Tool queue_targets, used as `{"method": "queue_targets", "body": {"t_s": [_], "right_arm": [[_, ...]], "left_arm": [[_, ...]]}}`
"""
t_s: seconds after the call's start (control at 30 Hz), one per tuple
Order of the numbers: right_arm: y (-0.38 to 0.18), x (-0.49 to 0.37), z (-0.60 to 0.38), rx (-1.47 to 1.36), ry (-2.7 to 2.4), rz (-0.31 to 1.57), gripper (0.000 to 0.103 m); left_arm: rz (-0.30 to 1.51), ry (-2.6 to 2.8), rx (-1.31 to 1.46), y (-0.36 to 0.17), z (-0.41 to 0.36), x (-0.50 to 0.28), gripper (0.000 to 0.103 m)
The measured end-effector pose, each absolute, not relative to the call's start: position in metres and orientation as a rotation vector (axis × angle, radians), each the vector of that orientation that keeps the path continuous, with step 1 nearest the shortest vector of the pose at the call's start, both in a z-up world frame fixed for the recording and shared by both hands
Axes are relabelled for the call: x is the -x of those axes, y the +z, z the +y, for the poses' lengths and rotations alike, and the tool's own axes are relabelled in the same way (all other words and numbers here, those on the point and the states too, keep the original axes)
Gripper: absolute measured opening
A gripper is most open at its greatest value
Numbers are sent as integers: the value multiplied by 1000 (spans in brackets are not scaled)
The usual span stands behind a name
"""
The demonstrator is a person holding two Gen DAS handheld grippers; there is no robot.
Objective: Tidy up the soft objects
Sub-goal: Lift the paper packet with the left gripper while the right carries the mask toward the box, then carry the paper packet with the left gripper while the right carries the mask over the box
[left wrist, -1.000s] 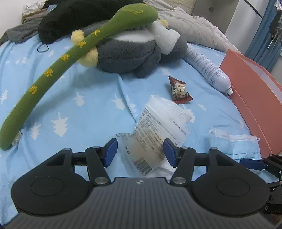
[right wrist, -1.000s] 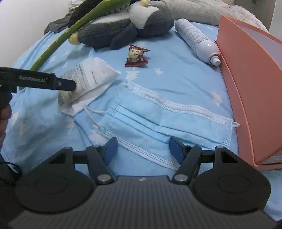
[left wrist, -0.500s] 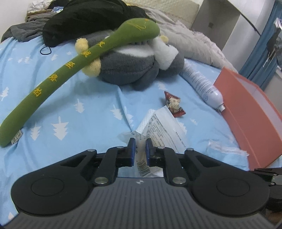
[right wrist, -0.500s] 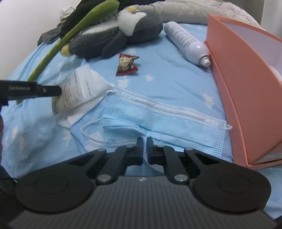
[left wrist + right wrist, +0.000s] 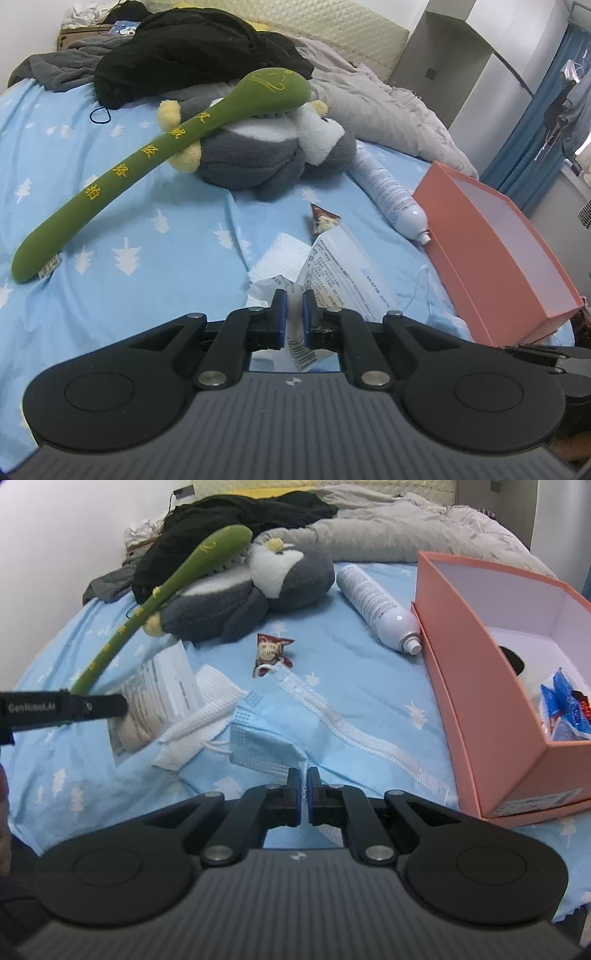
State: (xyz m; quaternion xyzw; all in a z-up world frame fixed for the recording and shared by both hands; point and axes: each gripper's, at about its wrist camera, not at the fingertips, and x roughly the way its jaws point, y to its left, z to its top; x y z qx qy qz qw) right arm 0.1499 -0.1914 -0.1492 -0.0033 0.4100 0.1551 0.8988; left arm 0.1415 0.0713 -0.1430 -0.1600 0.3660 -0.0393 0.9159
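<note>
From the left wrist, the left claw (image 5: 294, 302) is clenched on the printed plastic wrapper (image 5: 343, 269), its edge pinched between the blue pads above the blue bed sheet (image 5: 110, 206). The green plush stick (image 5: 147, 158) leans on the grey penguin plush (image 5: 266, 147).

From the right wrist, the right claw (image 5: 303, 782) grips an edge of the blue face mask (image 5: 295, 720), which drapes back to the sheet beside the orange box (image 5: 480, 701).

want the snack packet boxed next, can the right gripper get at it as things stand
Probably not yet. The right gripper is shut on the blue face mask, whose ear loop lies against the red snack packet. Nothing covers the packet, so once the mask is dropped the way looks free.
</note>
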Motion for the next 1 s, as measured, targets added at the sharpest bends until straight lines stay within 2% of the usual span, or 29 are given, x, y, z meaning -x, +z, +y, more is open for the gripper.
{"method": "queue_targets", "body": {"t_s": [0.47,1.0], "right_arm": [[-111,-126,-209,-40,299,754,7],[-23,-137,-244,0,214,501,7]], "left_arm": [[735,-117,347,-113,43,-122,10],[600,-264,240,-28,-17,-166,10]]}}
